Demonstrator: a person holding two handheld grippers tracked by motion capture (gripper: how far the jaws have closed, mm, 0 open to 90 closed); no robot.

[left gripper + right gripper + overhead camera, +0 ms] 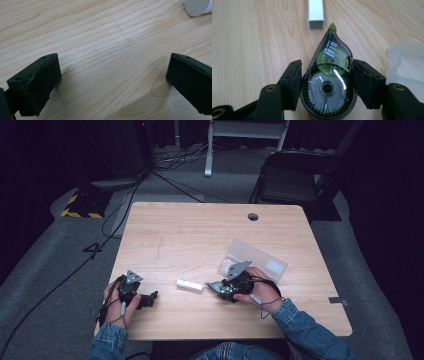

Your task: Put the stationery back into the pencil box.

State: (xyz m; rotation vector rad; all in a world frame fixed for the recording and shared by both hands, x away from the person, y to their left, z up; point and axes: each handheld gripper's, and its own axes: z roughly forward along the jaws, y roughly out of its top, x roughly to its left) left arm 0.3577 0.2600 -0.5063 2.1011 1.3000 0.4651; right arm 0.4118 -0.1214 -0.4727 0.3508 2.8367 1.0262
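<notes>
The right tongs (325, 82) are clamped on the teardrop-shaped, smoky clear plastic correction tape dispenser (328, 82), pads on its round fat end, lying flat on the wooden tabletop (249, 37). I'd guess it's light, stiff and a bit slippery, so that wide part is the spot. White rectangular cap (316, 13) sits just past its green tip. Left tongs (112, 82) are wide open, holding nothing.

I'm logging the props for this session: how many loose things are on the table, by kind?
Correction tape dispenser: 1
White rectangular cap or stick: 1
Clear plastic case: 1
Total: 3
</notes>
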